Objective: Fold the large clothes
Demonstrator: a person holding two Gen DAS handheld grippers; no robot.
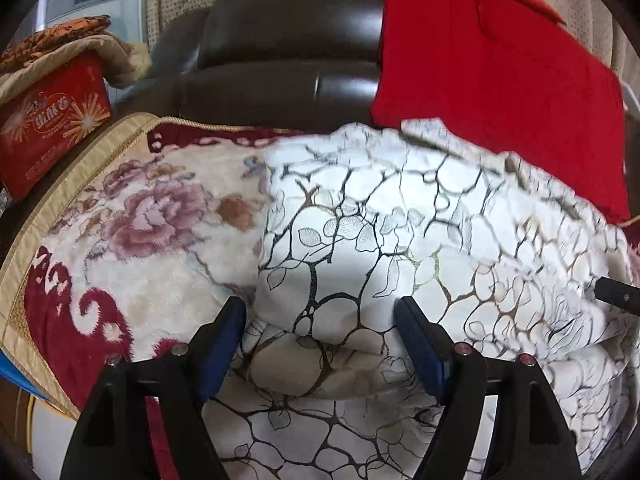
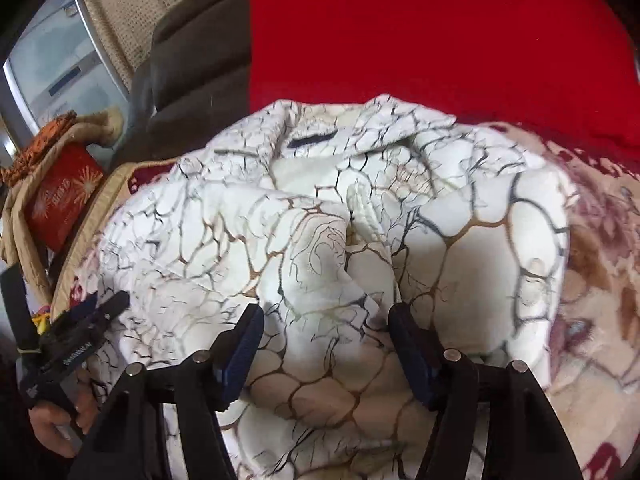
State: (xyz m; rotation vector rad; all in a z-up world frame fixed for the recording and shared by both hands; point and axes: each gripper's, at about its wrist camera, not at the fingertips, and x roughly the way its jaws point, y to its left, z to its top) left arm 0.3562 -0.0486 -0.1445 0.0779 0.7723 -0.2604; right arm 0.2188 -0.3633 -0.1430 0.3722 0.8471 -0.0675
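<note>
Spread over a dark brown leather sofa (image 1: 280,40) is a plush cream and maroon blanket with pink flowers (image 1: 152,216), and on it lies the garment being folded: a white padded coat printed with black and tan branching lines (image 1: 380,220), bunched in thick rumpled folds with its collar turned toward the sofa back. Over the coat's near edge, the left gripper (image 1: 320,320) has its blue-padded jaws wide apart with fabric bulging between them, clamping nothing. Beside it, the right gripper (image 2: 326,328) is likewise spread open around a ridge of the coat, possibly brushing it; the view is blurred. Behind the coat a bright red cloth (image 1: 500,92) drapes the sofa back. Far left stands a red box (image 1: 48,124).
</note>
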